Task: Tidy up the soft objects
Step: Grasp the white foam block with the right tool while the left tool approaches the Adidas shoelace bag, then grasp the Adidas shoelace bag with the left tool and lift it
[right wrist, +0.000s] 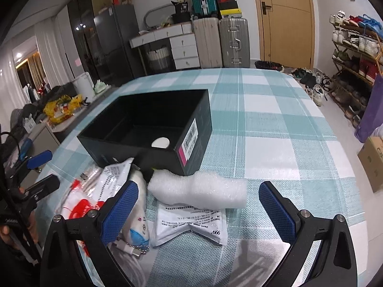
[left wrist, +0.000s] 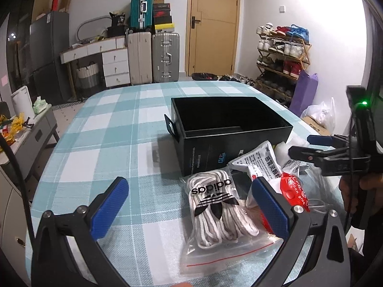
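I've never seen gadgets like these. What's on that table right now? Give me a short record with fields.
surface: table with teal checked cloth
container: black box, open, nearly empty
soft items: bag of white laces, foam roll, white sachet, red packet, all outside the box
left hand-held gripper: open, over the laces, holding nothing
right hand-held gripper: open, facing the foam roll, holding nothing

A teal and white checked cloth covers the tabletop (left wrist: pixel 115 129). Beyond it, a tan wooden door (left wrist: pixel 214 24) sits in the white wall, with suitcases (left wrist: pixel 153 57) stacked beside a white desk with drawers (left wrist: pixel 112 64). A wooden shoe rack (left wrist: pixel 282 55) stands right, a dark fridge (left wrist: pixel 49 55) left.
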A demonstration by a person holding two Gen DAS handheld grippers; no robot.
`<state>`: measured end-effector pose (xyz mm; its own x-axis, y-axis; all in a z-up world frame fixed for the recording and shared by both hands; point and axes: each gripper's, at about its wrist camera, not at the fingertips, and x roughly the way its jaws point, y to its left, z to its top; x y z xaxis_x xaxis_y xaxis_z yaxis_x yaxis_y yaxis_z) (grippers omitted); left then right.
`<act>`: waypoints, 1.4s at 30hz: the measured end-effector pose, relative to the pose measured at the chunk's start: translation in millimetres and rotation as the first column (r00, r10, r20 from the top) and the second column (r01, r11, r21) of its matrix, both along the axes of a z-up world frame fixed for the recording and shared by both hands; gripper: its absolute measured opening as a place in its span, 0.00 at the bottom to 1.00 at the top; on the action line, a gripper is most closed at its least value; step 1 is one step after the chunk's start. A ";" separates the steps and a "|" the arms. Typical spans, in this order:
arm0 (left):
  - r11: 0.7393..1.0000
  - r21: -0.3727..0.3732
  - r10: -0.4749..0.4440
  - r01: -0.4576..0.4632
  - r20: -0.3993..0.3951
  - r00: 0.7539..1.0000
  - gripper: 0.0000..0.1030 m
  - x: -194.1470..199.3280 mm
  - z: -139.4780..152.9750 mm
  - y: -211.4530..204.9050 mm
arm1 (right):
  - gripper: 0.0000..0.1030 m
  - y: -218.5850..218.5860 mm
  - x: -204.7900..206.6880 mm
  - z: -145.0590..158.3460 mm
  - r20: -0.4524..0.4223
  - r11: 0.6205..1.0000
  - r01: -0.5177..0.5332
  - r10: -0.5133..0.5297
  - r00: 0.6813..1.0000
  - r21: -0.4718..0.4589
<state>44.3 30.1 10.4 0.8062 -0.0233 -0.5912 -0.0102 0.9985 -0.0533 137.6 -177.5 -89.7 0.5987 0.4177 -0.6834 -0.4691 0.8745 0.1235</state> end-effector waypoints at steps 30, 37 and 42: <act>0.996 -0.093 -0.008 -0.008 -0.168 0.986 0.90 16.9 -30.0 2.0 | 0.89 3.9 -15.5 7.8 0.030 0.999 -0.031 0.032 0.999 -0.025; 0.984 -0.172 -0.081 0.049 -0.187 0.979 0.65 15.9 -33.8 -2.7 | 0.89 4.3 -20.4 12.0 0.047 0.999 -0.038 0.039 0.998 -0.022; 0.980 -0.184 -0.109 0.076 -0.177 0.978 0.43 12.3 -31.7 -6.9 | 0.89 4.6 -23.2 15.0 0.065 0.999 -0.045 0.046 0.997 -0.017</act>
<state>56.6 23.3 -21.4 0.6722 -0.2092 -0.7102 0.0558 0.9708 -0.2332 114.5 -172.9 -74.7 0.6228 0.4358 -0.6498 -0.5155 0.8533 0.0783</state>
